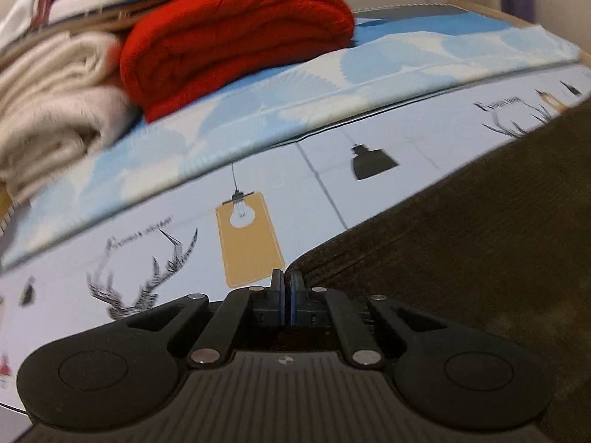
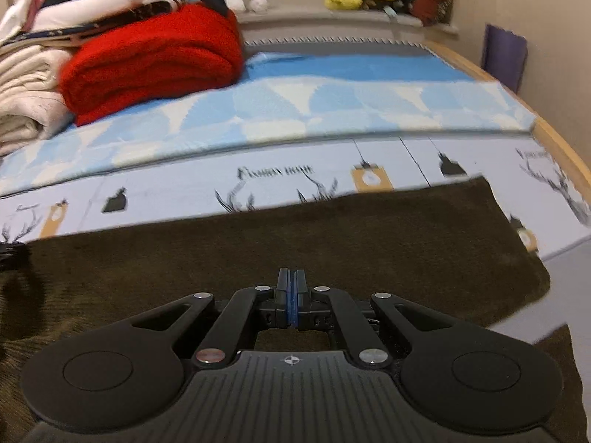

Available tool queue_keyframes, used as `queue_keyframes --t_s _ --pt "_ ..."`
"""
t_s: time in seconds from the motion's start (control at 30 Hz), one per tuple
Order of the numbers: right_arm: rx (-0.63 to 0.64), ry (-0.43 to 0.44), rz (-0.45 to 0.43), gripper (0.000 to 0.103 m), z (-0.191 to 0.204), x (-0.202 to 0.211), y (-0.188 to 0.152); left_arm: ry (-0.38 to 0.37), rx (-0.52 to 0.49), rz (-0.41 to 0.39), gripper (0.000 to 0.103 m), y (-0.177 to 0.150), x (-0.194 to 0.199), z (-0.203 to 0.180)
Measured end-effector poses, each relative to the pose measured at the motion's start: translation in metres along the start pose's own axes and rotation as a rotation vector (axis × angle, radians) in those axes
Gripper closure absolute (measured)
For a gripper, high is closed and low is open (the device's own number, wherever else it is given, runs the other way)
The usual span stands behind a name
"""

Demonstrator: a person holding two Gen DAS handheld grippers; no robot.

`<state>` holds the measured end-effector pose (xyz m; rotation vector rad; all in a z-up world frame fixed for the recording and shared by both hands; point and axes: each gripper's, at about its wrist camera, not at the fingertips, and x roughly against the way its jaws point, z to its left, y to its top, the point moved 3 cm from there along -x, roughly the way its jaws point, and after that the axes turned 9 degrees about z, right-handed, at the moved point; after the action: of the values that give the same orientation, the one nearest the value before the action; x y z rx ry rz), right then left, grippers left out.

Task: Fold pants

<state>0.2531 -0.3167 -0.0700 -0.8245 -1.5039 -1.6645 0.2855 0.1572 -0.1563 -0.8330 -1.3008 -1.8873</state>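
Beneath right gripper [image 2: 291, 280], dark pants [image 2: 332, 243]

Left gripper [image 1: 287, 281] closed; right gripper [image 2: 291, 280] closed; both angled downward.

Left gripper [image 1: 287, 283]: matte black body with a ribbed top plate bearing a small crosshair mark, a round disc-shaped lobe on either side of that plate, and slotted linkage arms fastened with silver round-head pins. Its two black fingers [image 1: 276, 288] carry blue pads on their inner faces. Right gripper [image 2: 291, 280]: same build, same crosshair mark on the ribbed plate, same silver pins and blue-faced fingers [image 2: 283, 286].
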Motion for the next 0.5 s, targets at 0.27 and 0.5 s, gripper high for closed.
queue_keyframes --t_s 0.27,0.5 --pt "-0.013 -0.001 0.011 0.102 -0.006 0.011 -0.014 -0.071 -0.019 -0.044 0.101 -0.041 0.126 -0.027" --pt "-0.017 0.014 0.004 0.102 -0.006 0.030 -0.028 -0.152 -0.046 -0.003 0.101 -0.117 0.197 -0.069"
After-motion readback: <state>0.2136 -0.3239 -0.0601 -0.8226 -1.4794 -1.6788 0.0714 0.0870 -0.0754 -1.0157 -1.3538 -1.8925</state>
